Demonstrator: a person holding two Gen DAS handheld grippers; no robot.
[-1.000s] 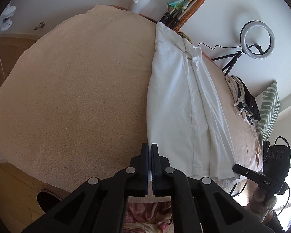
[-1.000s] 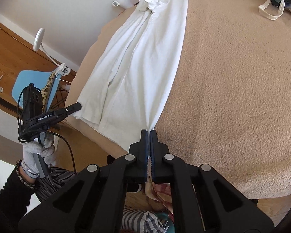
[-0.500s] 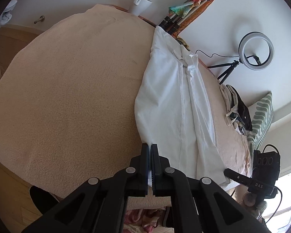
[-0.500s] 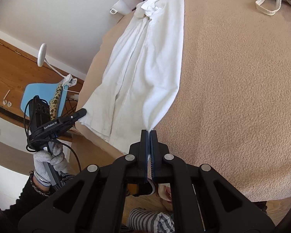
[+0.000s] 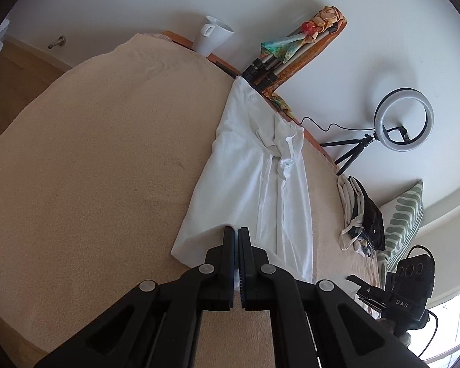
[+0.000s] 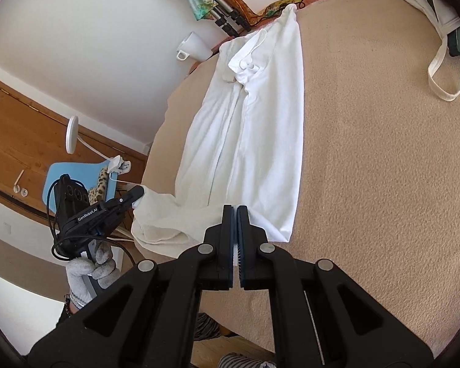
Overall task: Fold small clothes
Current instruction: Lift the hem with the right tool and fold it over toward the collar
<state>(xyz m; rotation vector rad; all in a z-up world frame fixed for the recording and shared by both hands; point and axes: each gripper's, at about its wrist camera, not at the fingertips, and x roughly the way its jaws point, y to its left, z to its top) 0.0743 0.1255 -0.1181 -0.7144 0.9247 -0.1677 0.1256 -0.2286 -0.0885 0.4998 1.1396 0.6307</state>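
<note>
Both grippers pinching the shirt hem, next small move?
Probably carry the hem forward toward the collar. Both the left gripper and right gripper are shut on the white shirt, whose bottom edge is lifted while the upper part lies flat on the beige cover.

A long white collared shirt (image 5: 254,190) lies lengthwise on the beige bed, its near hem lifted and doubled back.

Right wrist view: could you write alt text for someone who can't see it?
A black two-finger right gripper is shut on the near hem of a long white shirt lying on a beige-covered table. At left, the left gripper, held in a gloved hand, pinches another hem corner. A white mug stands at the far edge.
</note>
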